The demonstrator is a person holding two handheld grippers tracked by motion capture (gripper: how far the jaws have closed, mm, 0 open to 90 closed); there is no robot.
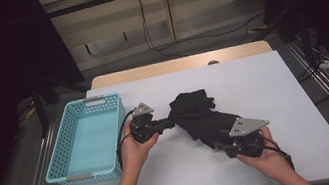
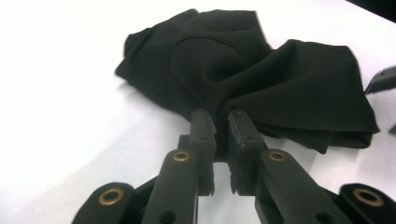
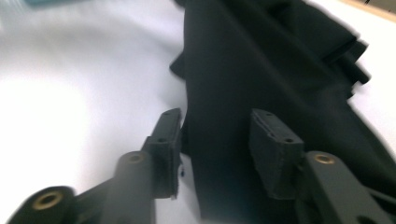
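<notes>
Item: black cloth [image 1: 202, 116], crumpled heap on the white table [image 1: 263, 86]
Landmark: blue basket [image 1: 86, 138], sits at the table's left edge, nothing inside
Cloth loc.: right of basket, near but not touching; spreads away from it toward the person's right hand
Left gripper [image 1: 166, 123]: just right of basket; jaws pressed nearly together, pinching a gathered fold at the cloth edge nearest the basket (clear in left gripper view [image 2: 222, 123])
Right gripper [image 1: 222, 141]: at the cloth end far from basket; jaws spread, cloth lying between them, pads not pressing (right gripper view [image 3: 215, 135])
Handling (est.): light, soft, limp; no shape of its own, will sag and trail when lifted; not fragile; thin weave may slip from a shallow pinch
Grip pts (est.): hem or corner, or a bunched fold w/ several layers, one at each end
Hard to read: cloth type & true outline unclear, black folds merge; hems, corners hidden in the heap; right gripper view blurred; right jaw tips dark against cloth in high view
</notes>
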